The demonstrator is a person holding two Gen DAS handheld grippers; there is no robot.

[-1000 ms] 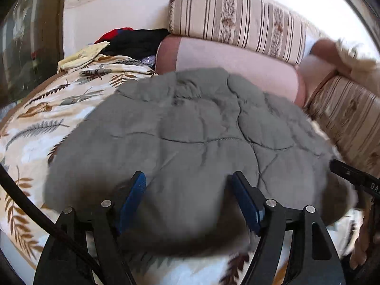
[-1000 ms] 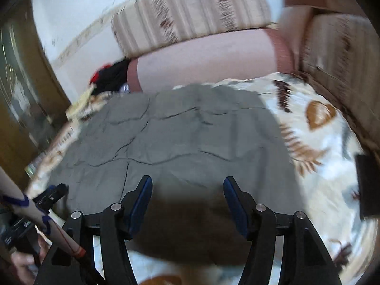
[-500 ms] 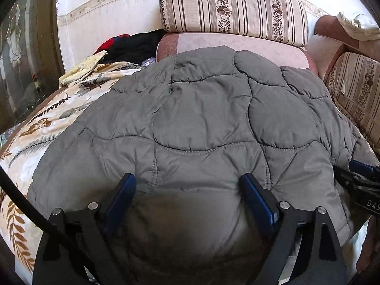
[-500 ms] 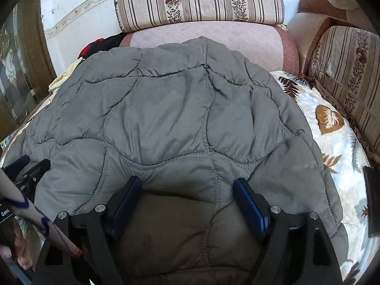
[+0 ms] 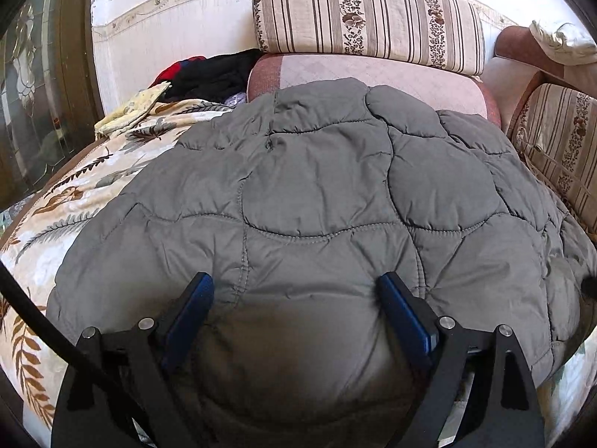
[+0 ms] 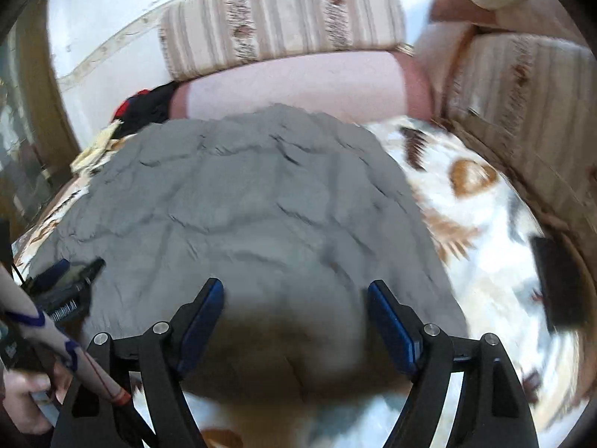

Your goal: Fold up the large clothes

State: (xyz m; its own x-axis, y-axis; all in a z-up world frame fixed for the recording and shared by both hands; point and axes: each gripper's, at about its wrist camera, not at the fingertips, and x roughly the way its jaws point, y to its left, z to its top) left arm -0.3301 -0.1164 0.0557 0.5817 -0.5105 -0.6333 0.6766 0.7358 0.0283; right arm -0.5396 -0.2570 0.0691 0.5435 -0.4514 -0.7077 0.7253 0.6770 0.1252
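Observation:
A grey quilted jacket (image 5: 328,194) lies spread over a leaf-print bedspread (image 5: 63,201); it also shows in the right wrist view (image 6: 261,201), blurred by motion. My left gripper (image 5: 294,291) is open, its blue-padded fingers low over the jacket's near edge, holding nothing. My right gripper (image 6: 294,295) is open and empty above the jacket's near edge. The left gripper also shows at the left of the right wrist view (image 6: 71,280).
A striped cushion (image 5: 365,18) and a pink bolster (image 5: 373,78) stand behind the jacket. Red and black clothes (image 5: 209,74) are piled at the back left. A striped sofa arm (image 5: 559,142) runs along the right. A dark flat object (image 6: 556,283) lies on the bedspread at right.
Half a second ago both grippers were low over the jacket. The right gripper has since lifted and pulled back, its view now blurred. The left gripper has hardly moved.

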